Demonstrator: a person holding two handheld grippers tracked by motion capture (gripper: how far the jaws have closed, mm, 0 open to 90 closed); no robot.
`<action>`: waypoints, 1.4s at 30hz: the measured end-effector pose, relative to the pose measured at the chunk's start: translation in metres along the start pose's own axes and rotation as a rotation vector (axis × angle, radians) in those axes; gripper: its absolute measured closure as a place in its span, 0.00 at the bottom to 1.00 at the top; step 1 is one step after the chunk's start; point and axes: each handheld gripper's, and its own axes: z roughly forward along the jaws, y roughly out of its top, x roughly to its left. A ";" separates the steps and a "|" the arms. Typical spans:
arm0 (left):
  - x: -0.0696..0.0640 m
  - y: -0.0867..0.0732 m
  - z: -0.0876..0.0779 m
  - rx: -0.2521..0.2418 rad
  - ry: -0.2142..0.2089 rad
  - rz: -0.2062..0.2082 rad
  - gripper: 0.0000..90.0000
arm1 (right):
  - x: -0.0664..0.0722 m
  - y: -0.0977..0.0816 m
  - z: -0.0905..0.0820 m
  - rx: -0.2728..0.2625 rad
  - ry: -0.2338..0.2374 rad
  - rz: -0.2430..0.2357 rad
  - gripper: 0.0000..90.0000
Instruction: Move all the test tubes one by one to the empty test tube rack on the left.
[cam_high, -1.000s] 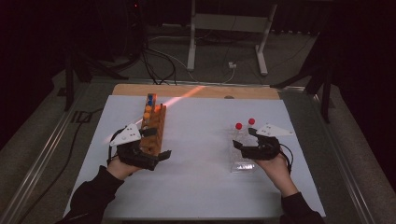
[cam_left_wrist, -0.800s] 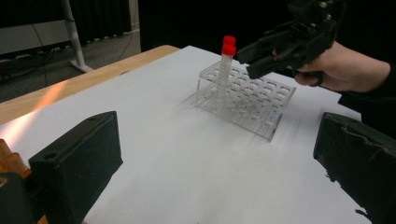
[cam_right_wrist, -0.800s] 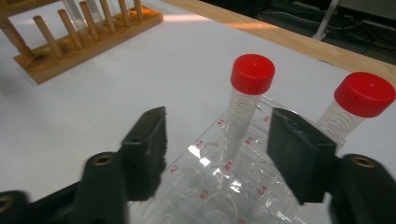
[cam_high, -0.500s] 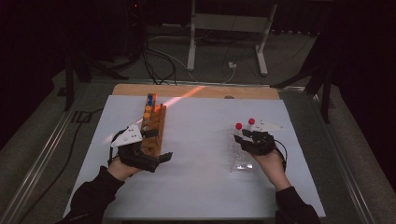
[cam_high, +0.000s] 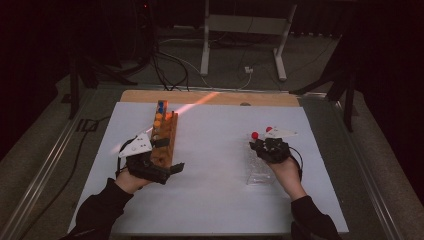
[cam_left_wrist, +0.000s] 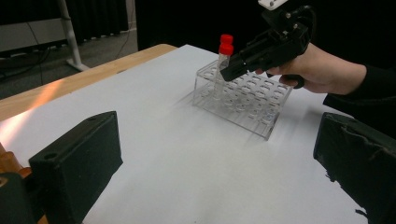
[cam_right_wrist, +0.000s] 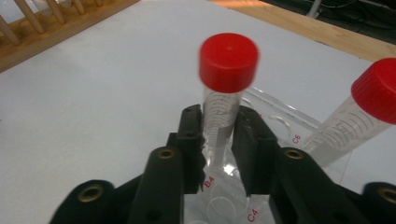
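Right gripper (cam_right_wrist: 218, 140) has moved forward over the clear rack (cam_high: 260, 167), away from the person, toward the 2 red-capped tubes. Its jaws, wide 1 second ago, have just been closing and now pinch the near tube (cam_right_wrist: 223, 100) below its cap. Right hand (cam_high: 284, 169) has followed, stretched farther up the table.

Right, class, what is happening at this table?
A person works with two handheld grippers. The right gripper has just been closing its jaws on a red-capped tube standing in the clear rack, beside a second red-capped tube. The left gripper rests by the wooden rack of coloured-capped tubes.
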 end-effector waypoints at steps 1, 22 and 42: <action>0.000 0.000 0.000 -0.001 -0.001 -0.001 0.02 | 0.000 0.000 0.000 0.000 -0.001 -0.001 0.83; -0.003 0.003 0.002 0.004 -0.041 -0.005 0.02 | 0.009 0.033 -0.065 -0.185 0.005 -0.051 0.83; -0.020 0.007 0.012 0.025 -0.100 0.001 0.02 | 0.081 0.029 -0.042 -0.106 0.247 -0.166 0.83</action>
